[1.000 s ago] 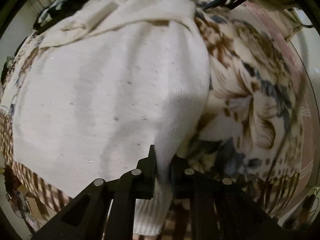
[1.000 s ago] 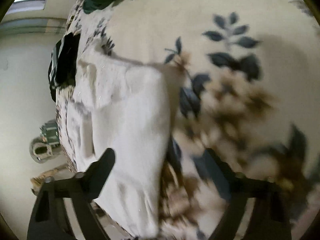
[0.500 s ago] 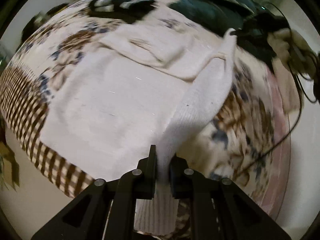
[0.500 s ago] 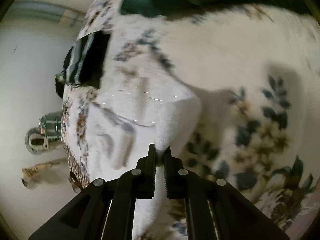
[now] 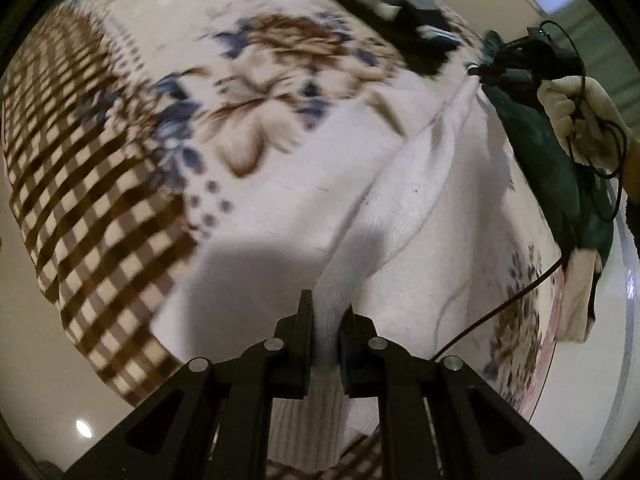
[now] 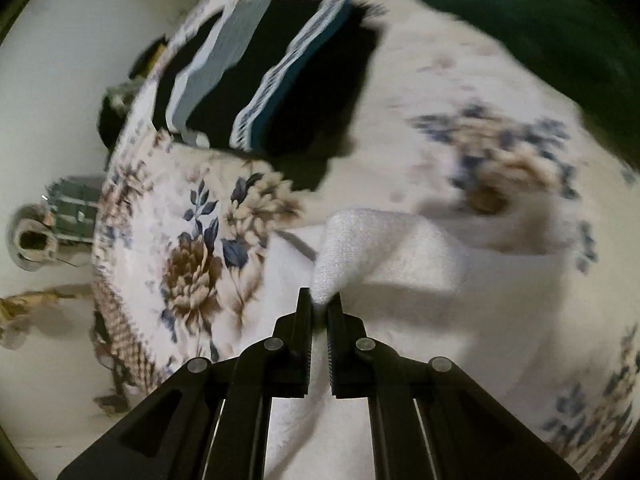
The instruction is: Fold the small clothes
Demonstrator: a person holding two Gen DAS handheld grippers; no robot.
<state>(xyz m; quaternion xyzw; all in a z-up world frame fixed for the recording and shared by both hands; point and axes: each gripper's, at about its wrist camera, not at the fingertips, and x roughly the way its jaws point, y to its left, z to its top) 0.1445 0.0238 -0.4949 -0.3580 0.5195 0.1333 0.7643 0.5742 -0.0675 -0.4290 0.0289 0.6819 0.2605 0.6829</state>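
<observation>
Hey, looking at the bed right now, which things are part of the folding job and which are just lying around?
Part of the job:
- white knit garment, pinched at both ends
- left hand-held gripper, shut on it
- right hand-held gripper, shut on it

Just lying about:
- black striped folded garment
- dark green cloth
- floral blanket underneath
- black cable

Dim indoor light, strong fisheye bending with dark corners, motion blur across the floral blanket (image 5: pixel 256 92).
</observation>
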